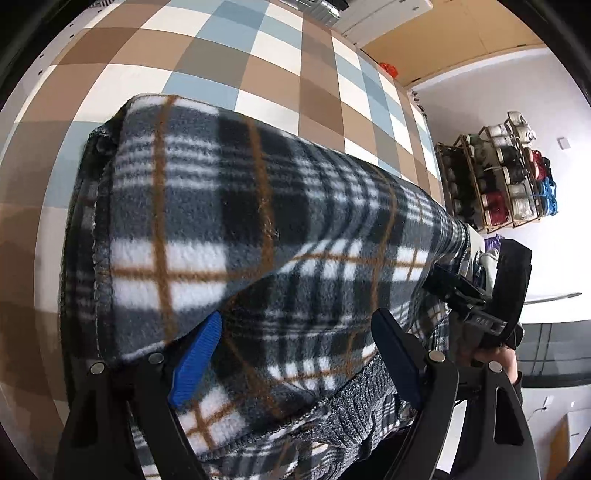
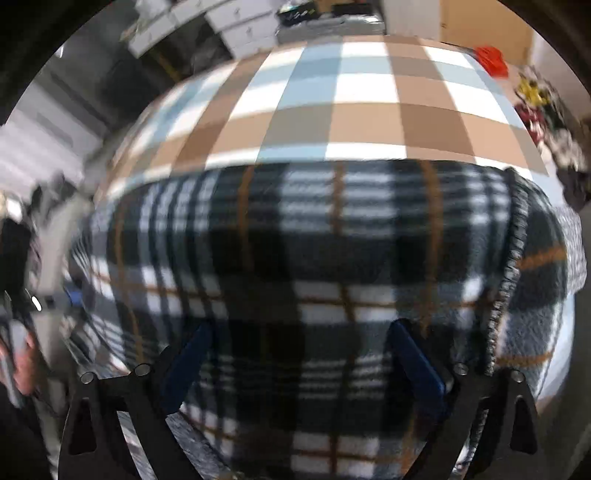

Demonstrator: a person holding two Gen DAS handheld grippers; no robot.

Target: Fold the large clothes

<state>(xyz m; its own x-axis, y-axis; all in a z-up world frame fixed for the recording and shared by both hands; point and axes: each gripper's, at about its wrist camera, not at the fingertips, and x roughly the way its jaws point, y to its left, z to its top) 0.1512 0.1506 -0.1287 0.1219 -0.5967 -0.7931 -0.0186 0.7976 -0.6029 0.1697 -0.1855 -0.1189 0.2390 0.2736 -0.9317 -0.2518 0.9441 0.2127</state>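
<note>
jaws of both grippers stand apart over the plaid fleece garment [image 1: 240,229].
i see the left gripper [image 1: 295,354] and right gripper [image 2: 299,362] open with fleece between the fingers, nothing clamped. garment lies bunched on the checked counter [image 1: 207,70]. my worry: closing now may pinch several layers, dragging the fold crooked.

A workroom or small lab rather than a lived-in home; a large table under a checked brown, blue and white cloth [image 1: 258,55] fills the middle; at three o'clock, against a white wall, a wooden rack [image 1: 495,177] holds coloured spools; at twelve o'clock stand white drawer units [image 2: 236,22] and cardboard panels.
</note>
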